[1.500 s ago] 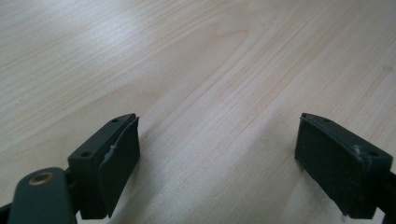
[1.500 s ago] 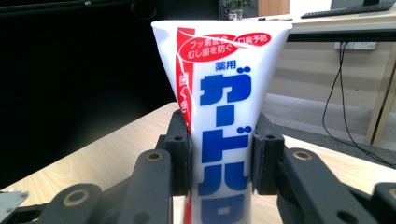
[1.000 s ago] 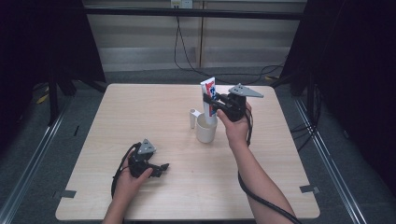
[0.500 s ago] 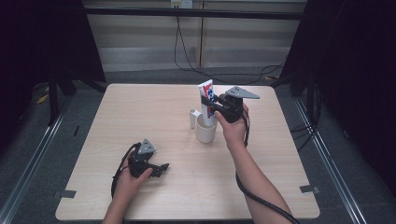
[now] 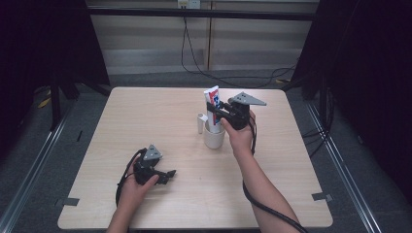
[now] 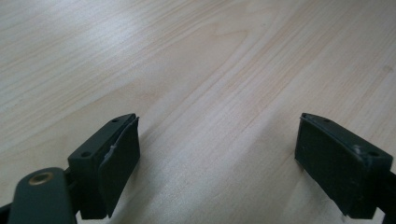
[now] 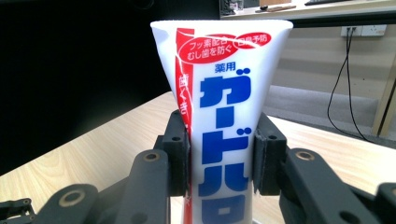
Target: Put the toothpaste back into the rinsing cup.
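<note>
A: While your right gripper (image 5: 216, 110) has its jaws clamped on either side of the toothpaste tube (image 5: 213, 104), where does the tube actually sit?

B: You're holding it upright, crimped end up, with its lower part down inside the white cup (image 5: 214, 137) near the middle of the table (image 5: 121, 121). In the right gripper view the two pads press the tube's (image 7: 224, 135) flat faces about halfway up, so it can't tip over.

A: Why grip it there and not at the top?

B: Probably because the wide crimped end would flex, while the middle gives you firmer faces to squeeze. It also keeps your jaws above the cup's rim, so nothing knocks against it.

A: And that small white piece just beside the cup?

B: That's the little white stand (image 5: 200, 122), on the cup's left in the high view, close by; whether it touches I can't tell. Mind it when you let go.

A: What about your other hand?

B: Your left gripper (image 5: 166, 175) rests on the table near your edge, well apart from the cup. Its jaws are spread wide with only bare wood between the pads (image 6: 119, 168), so it's holding nothing and staying out of the way.
</note>
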`<action>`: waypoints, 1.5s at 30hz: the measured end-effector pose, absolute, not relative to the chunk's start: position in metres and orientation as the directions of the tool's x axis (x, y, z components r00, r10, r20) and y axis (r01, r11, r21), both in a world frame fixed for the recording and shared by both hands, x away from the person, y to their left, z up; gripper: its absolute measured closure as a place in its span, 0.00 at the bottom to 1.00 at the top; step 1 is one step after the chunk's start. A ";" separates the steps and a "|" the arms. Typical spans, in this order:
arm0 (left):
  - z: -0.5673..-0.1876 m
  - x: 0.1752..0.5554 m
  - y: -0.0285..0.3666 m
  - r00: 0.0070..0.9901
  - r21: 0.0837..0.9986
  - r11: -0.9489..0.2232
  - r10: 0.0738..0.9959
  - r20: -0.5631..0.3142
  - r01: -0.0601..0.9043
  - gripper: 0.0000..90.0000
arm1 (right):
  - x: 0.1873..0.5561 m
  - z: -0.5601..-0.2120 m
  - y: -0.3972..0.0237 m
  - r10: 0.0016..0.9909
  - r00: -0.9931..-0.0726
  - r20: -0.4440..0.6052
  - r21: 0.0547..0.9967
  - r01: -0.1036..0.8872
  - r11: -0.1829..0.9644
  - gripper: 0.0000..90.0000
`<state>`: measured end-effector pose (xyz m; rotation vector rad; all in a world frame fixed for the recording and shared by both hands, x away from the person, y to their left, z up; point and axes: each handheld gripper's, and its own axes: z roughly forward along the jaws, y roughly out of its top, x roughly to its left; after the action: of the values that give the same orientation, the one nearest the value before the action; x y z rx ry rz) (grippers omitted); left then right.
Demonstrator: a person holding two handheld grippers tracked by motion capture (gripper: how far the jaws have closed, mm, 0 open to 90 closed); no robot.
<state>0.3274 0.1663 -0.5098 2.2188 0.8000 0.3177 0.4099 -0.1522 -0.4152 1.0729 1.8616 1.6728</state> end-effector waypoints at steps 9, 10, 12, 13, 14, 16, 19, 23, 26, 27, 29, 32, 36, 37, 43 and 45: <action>-0.510 0.327 0.166 0.775 0.721 -0.528 0.632 -0.019 0.448 0.16 | 0.409 -0.425 -0.156 0.767 -0.611 0.198 0.956 0.292 -0.013 0.71; -0.510 0.327 0.166 0.774 0.721 -0.528 0.633 -0.017 0.448 0.16 | 0.408 -0.428 -0.156 0.768 -0.610 0.196 0.955 0.297 -0.008 0.71; -0.510 0.327 0.166 0.774 0.722 -0.527 0.633 -0.019 0.449 0.16 | 0.407 -0.430 -0.156 0.768 -0.609 0.196 0.955 0.297 -0.008 0.70; -0.510 0.327 0.166 0.774 0.721 -0.528 0.633 -0.019 0.449 0.16 | 0.406 -0.430 -0.157 0.769 -0.609 0.193 0.956 0.294 -0.006 0.70; -0.510 0.327 0.166 0.774 0.721 -0.528 0.633 -0.019 0.449 0.16 | 0.406 -0.430 -0.157 0.769 -0.609 0.193 0.956 0.294 -0.006 0.70; -0.510 0.327 0.166 0.774 0.721 -0.527 0.633 -0.019 0.449 0.16 | 0.405 -0.431 -0.158 0.772 -0.605 0.193 0.954 0.299 -0.005 0.70; -0.510 0.327 0.166 0.774 0.721 -0.529 0.633 -0.017 0.448 0.16 | 0.404 -0.431 -0.160 0.773 -0.606 0.190 0.955 0.297 -0.002 0.69; -0.510 0.327 0.166 0.774 0.721 -0.528 0.633 -0.019 0.449 0.16 | 0.404 -0.431 -0.162 0.776 -0.601 0.191 0.954 0.298 -0.004 0.68; -0.510 0.327 0.166 0.774 0.721 -0.528 0.633 -0.017 0.448 0.16 | 0.403 -0.433 -0.162 0.776 -0.601 0.192 0.953 0.302 -0.002 0.67; -0.510 0.327 0.166 0.774 0.721 -0.528 0.633 -0.017 0.448 0.16 | 0.403 -0.434 -0.161 0.776 -0.601 0.190 0.953 0.303 0.001 0.67; -0.510 0.327 0.166 0.775 0.721 -0.528 0.632 -0.019 0.448 0.16 | 0.403 -0.436 -0.161 0.778 -0.599 0.190 0.951 0.309 0.005 0.67; -0.510 0.327 0.166 0.775 0.721 -0.528 0.632 -0.019 0.448 0.16 | 0.403 -0.438 -0.161 0.779 -0.600 0.181 0.950 0.312 0.019 0.65; -0.510 0.327 0.166 0.775 0.721 -0.528 0.632 -0.018 0.448 0.16 | 0.402 -0.439 -0.161 0.785 -0.598 0.161 0.950 0.310 0.042 0.63; -0.510 0.327 0.166 0.775 0.721 -0.528 0.632 -0.018 0.448 0.16 | 0.402 -0.439 -0.162 0.786 -0.598 0.160 0.950 0.309 0.042 0.63; -0.510 0.327 0.166 0.774 0.721 -0.528 0.633 -0.018 0.449 0.16 | 0.400 -0.439 -0.165 0.788 -0.596 0.154 0.949 0.310 0.049 0.63; -0.510 0.327 0.166 0.774 0.721 -0.528 0.632 -0.019 0.449 0.16 | 0.399 -0.439 -0.166 0.788 -0.597 0.153 0.950 0.308 0.049 0.63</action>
<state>0.3273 0.1662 -0.5099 2.2174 0.8005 0.3160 0.3986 -0.1662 -0.4391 1.0994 1.9226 1.5685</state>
